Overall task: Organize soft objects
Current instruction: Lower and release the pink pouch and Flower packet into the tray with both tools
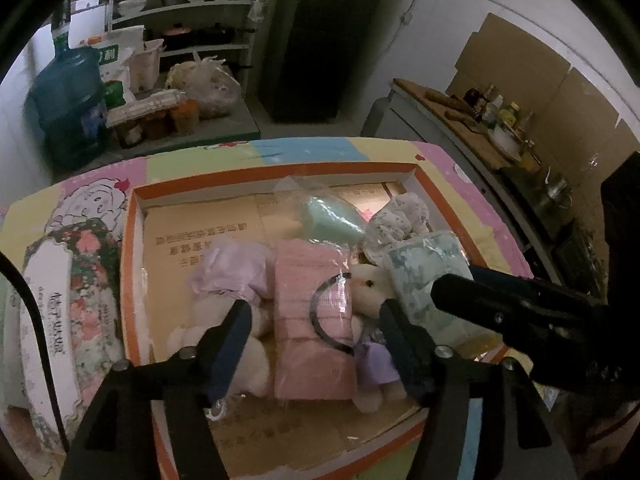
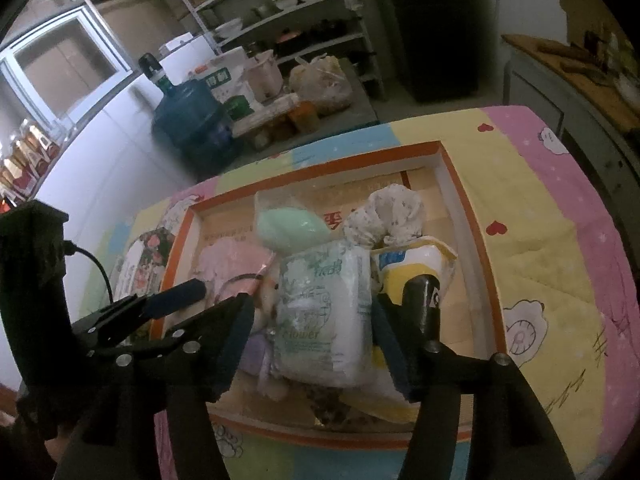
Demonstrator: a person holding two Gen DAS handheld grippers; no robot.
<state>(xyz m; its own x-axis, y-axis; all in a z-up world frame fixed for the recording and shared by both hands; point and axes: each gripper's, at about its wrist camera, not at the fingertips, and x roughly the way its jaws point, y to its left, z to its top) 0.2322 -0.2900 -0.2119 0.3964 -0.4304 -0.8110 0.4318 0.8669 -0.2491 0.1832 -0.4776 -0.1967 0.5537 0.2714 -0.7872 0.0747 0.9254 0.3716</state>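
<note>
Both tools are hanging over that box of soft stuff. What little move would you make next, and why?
Probably lift both away. The left tool stands open around the pink pack, the right tool open around the tissue pack, and both packs already lie in the box.

The shallow orange-rimmed cardboard box (image 1: 136, 280) has a matt brown paper floor. In it, the pink folded cloth pack (image 1: 308, 320) and the green-printed white tissue pack (image 2: 324, 312) wear glossy, crinkled plastic film — the cream plush rabbit (image 1: 372, 284) looks fuzzy. The pastel cartoon-print table cover (image 2: 540, 240) looks like soft matt cloth.
</note>
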